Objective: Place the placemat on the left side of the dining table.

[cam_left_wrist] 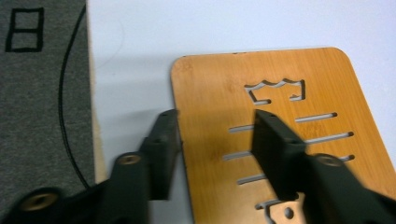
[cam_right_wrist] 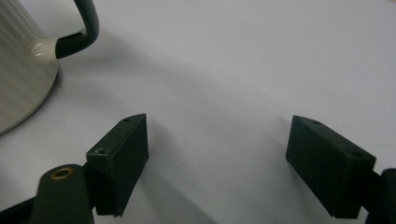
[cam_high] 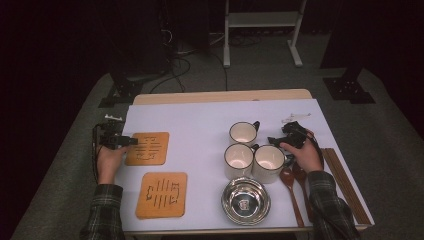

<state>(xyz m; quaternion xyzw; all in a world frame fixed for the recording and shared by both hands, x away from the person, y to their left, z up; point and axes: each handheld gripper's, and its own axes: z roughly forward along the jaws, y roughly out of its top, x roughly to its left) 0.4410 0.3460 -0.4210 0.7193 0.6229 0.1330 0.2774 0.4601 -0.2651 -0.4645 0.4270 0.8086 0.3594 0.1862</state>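
A wooden trivet (cam_high: pixel 147 148) with cut-out slots lies flat near the left edge of the white table cover (cam_high: pixel 200 125). My left gripper (cam_high: pixel 131 141) sits at its left edge. In the left gripper view the jaws of this gripper (cam_left_wrist: pixel 216 116) straddle that edge of the trivet (cam_left_wrist: pixel 280 70): one jaw stands beside it over the cover, the other above the wood, with a gap between them. My right gripper (cam_high: pixel 278 136) rests to the right of three mugs. Its jaws (cam_right_wrist: pixel 218 121) stand wide open over bare cover, with a cream mug (cam_right_wrist: pixel 18 70) and its dark handle at the upper left.
A second trivet (cam_high: pixel 162 195) lies nearer the front. Three cream mugs (cam_high: pixel 243 133) (cam_high: pixel 238 159) (cam_high: pixel 269 162) cluster right of centre, and a steel bowl (cam_high: pixel 246 201) sits in front of them. Wooden spoons (cam_high: pixel 292 187) and chopsticks (cam_high: pixel 342 182) lie along the right side.
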